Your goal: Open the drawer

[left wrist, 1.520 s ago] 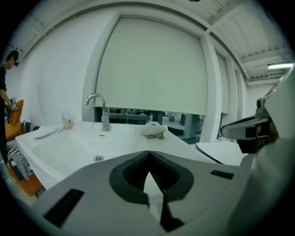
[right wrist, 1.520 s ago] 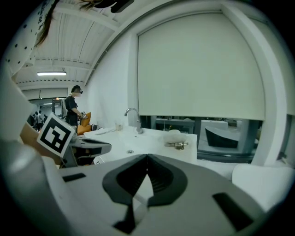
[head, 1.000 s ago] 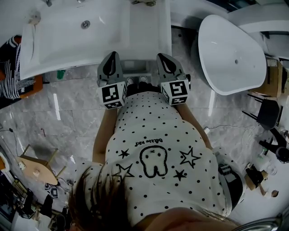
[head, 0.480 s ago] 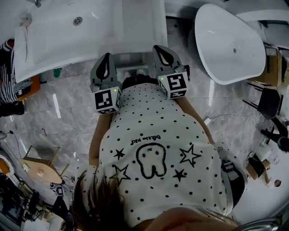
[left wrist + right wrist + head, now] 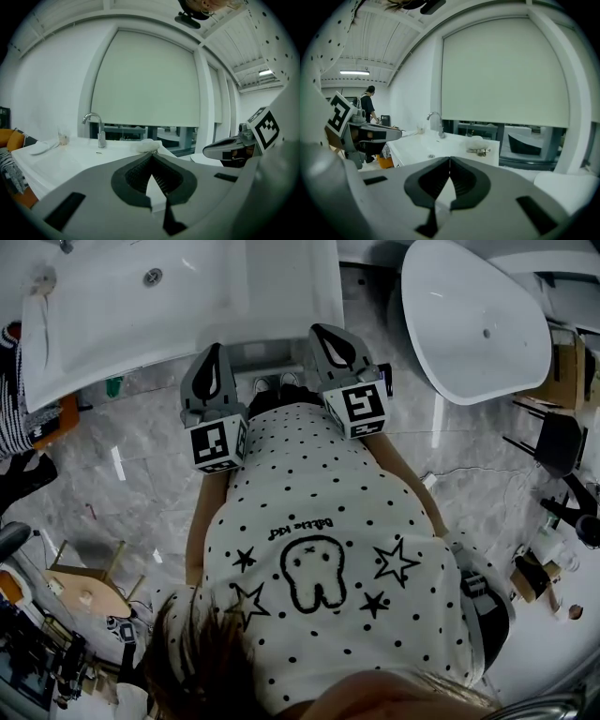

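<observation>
A white washbasin cabinet [image 5: 187, 296] stands in front of me. Only a narrow strip of its front [image 5: 267, 354] shows under the basin's edge, and the drawer front is hidden from above. My left gripper [image 5: 213, 349] is held against that edge, shut with nothing in it. My right gripper [image 5: 324, 331] is level with it to the right, its jaws also meeting at the tips and empty. In the left gripper view the left gripper [image 5: 151, 154] points over the basin top toward the tap [image 5: 96, 129]. The right gripper [image 5: 450, 159] points the same way, toward the tap [image 5: 436, 123].
A white freestanding bathtub [image 5: 478, 324] stands to the right. An orange object [image 5: 47, 418] lies left of the cabinet, and a wooden stool [image 5: 84, 587] sits at lower left on the marble floor. A black chair [image 5: 553, 446] stands at the far right. A person [image 5: 370, 101] stands far back.
The head view has shifted, so the basin and both grippers sit a little higher and further left. The grippers stay by the basin's edge with jaws shut.
</observation>
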`<state>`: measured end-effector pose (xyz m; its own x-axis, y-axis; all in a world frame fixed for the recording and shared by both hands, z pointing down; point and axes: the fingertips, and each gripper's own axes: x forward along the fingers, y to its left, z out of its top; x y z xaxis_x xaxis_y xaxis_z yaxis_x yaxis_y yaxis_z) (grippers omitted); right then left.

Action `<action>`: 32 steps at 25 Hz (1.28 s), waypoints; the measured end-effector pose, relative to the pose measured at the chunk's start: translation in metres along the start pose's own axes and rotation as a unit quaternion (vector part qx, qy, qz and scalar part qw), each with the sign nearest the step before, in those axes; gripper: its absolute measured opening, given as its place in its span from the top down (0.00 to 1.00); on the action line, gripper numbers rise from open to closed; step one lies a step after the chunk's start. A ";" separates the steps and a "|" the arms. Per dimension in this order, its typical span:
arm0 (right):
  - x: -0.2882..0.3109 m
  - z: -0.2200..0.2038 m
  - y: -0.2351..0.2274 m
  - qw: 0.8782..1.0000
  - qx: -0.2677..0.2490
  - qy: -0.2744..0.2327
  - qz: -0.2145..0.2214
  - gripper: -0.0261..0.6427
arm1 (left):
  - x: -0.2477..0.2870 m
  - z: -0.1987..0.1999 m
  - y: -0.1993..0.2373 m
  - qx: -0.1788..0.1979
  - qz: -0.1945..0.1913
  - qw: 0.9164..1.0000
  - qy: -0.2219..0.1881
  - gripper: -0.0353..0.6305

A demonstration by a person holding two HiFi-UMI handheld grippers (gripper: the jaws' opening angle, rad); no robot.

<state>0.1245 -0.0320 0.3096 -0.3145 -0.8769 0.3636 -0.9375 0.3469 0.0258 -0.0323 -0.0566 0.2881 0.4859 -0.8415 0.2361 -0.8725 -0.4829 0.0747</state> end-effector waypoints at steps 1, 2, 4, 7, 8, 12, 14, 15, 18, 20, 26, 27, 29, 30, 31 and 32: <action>0.000 0.000 0.000 1.000 0.000 0.001 0.000 0.94 | 0.000 0.001 0.002 -0.001 0.004 1.000 -0.001 0.94; 0.000 0.000 -0.001 1.000 0.000 0.004 0.000 0.94 | -0.001 0.001 0.003 -0.002 0.008 1.000 -0.003 0.94; 0.000 0.000 -0.001 1.000 -0.001 0.008 0.001 0.94 | -0.001 0.001 0.004 -0.003 0.010 1.000 -0.004 0.94; 0.001 0.001 -0.001 1.000 -0.003 0.005 0.001 0.94 | 0.000 0.001 0.002 -0.003 0.005 1.000 -0.004 0.94; 0.001 0.002 -0.001 1.000 -0.004 0.002 0.001 0.94 | 0.001 0.001 0.001 -0.002 0.003 1.000 -0.004 0.94; 0.002 0.001 -0.001 1.000 -0.001 0.008 0.005 0.94 | 0.001 0.002 -0.001 0.002 0.001 1.000 -0.003 0.94; 0.002 0.000 -0.001 1.000 -0.001 0.007 0.004 0.94 | 0.001 0.002 -0.001 0.002 0.000 1.000 -0.003 0.94; 0.002 0.001 -0.001 1.000 -0.001 0.004 0.004 0.94 | 0.001 0.002 -0.001 0.003 -0.001 1.000 -0.003 0.94; 0.001 0.001 -0.001 1.000 -0.003 0.004 0.004 0.94 | 0.000 0.002 -0.001 0.002 -0.001 1.000 -0.002 0.94; 0.001 -0.002 -0.001 1.000 -0.001 0.010 0.004 0.94 | 0.000 0.002 -0.001 0.000 0.000 1.000 -0.001 0.94; 0.002 0.001 0.001 1.000 0.000 0.006 0.007 0.94 | -0.002 0.002 0.001 0.000 0.004 1.000 0.000 0.94; 0.002 0.001 0.001 1.000 -0.001 0.007 0.007 0.94 | -0.002 0.002 0.000 0.000 0.004 1.000 -0.001 0.94; 0.002 0.000 0.000 1.000 -0.002 0.007 0.006 0.94 | -0.002 0.002 0.000 -0.001 0.003 1.000 -0.001 0.94; 0.002 0.000 0.000 1.000 -0.003 0.008 0.006 0.94 | -0.002 0.002 0.000 -0.001 0.003 1.000 -0.001 0.94; 0.002 0.001 0.000 1.000 -0.003 0.007 0.006 0.94 | -0.002 0.002 0.000 -0.001 0.003 1.000 -0.001 0.94; 0.002 0.001 0.000 1.000 -0.003 0.007 0.006 0.94 | -0.002 0.002 0.000 0.000 0.002 1.000 -0.001 0.94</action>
<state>0.1235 -0.0343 0.3096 -0.3241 -0.8675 0.3773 -0.9325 0.3602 0.0272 -0.0329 -0.0551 0.2852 0.4822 -0.8442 0.2339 -0.8747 -0.4791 0.0741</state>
